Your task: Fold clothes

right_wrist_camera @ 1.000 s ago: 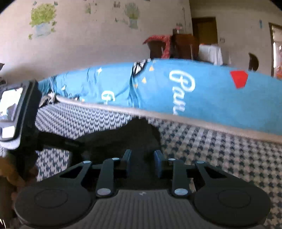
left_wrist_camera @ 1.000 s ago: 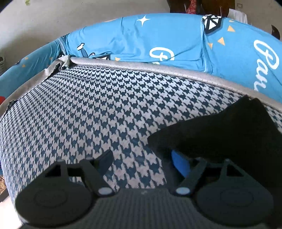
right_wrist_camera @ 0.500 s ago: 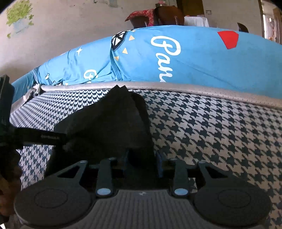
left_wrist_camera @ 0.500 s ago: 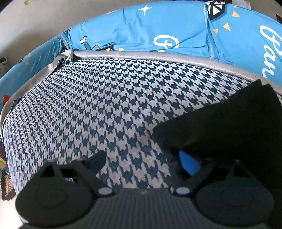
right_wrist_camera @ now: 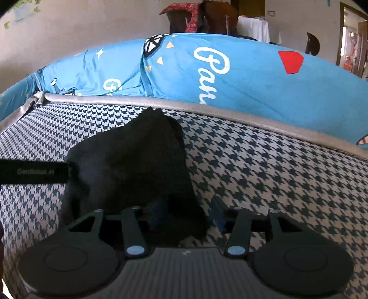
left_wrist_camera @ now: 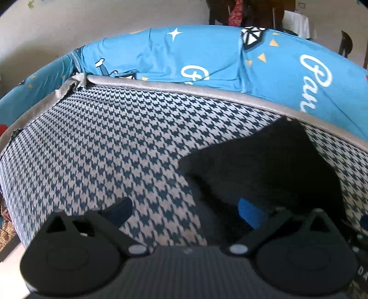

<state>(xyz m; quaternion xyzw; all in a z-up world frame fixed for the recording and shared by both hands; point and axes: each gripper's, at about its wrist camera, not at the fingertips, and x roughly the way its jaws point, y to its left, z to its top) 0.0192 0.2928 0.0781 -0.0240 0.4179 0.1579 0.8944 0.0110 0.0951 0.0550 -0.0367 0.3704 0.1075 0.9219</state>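
Your left gripper has its jaws spread wide. The left finger hangs over bare houndstooth fabric, and the blue-padded right finger sits at the near edge of the black garment; nothing is pinched between them.

Your right gripper also stands apart. The black garment bunches in front of its left finger, with a dark fold spilling into the gap, while the blue pad of the right finger shows clear against the patterned cloth. Whether that left pad touches the fabric is hidden by the folds.

The black garment lies crumpled in a rough heap on the houndstooth cover, with one pointed corner reaching toward the grey piped edge at the far side. In the right wrist view, part of the left gripper's body, a black bar with pale lettering, comes in from the left and meets the garment's left edge.

Beyond the grey piping a bright blue sheet rises, printed with white script, stars, orange triangles and a red shape. The same blue sheet fills the far side of the left wrist view. Behind it are a pale wall, dark wooden furniture with a red cloth over it, and something draped in white.
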